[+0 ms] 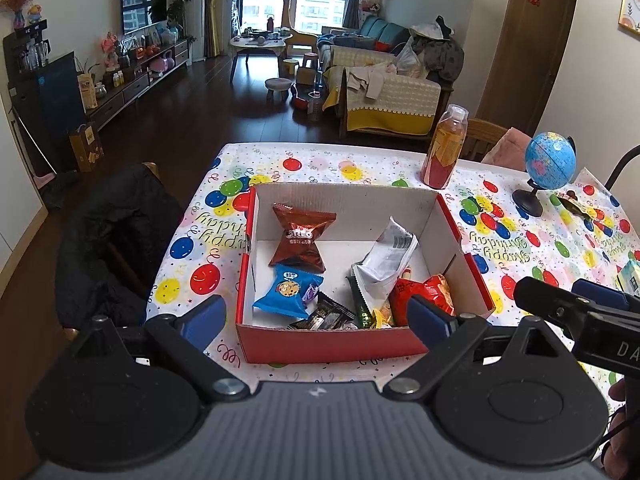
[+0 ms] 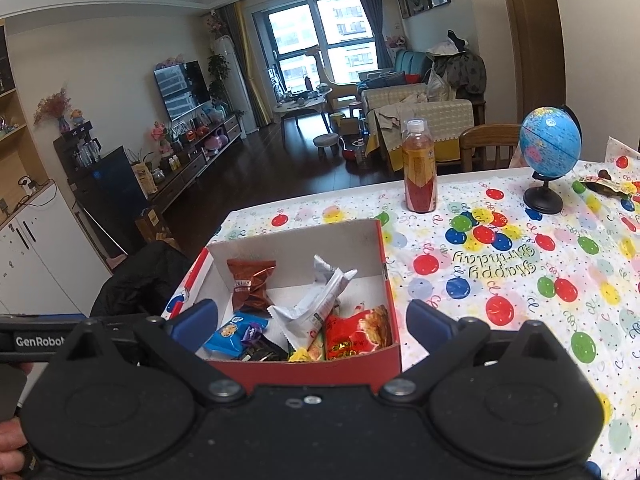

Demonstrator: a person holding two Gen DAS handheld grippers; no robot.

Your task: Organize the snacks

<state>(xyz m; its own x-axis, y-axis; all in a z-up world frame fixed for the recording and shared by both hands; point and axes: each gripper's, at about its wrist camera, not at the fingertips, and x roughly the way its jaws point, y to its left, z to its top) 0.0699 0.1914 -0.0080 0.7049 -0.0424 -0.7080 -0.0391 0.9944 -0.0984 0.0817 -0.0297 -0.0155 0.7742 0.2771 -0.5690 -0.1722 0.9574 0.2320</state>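
A red cardboard box [image 1: 332, 346] with a white inside stands on the balloon tablecloth. It holds several snack packs: a brown Oreo pack [image 1: 300, 242], a blue cookie pack [image 1: 286, 291], a silver-white pack [image 1: 386, 260] and a red pack [image 1: 426, 292]. The box also shows in the right wrist view [image 2: 320, 368] with the same packs. My left gripper [image 1: 320, 318] is open and empty, above the box's near wall. My right gripper [image 2: 314, 326] is open and empty, over the box's near side. A loose snack wrapper [image 2: 606, 185] lies at the table's far right.
A juice bottle [image 1: 444, 148] stands behind the box. A small globe [image 1: 548, 168] on a black stand is to its right. A chair with a dark jacket [image 1: 120, 240] stands at the table's left edge. A wooden chair [image 2: 486, 146] stands at the far side.
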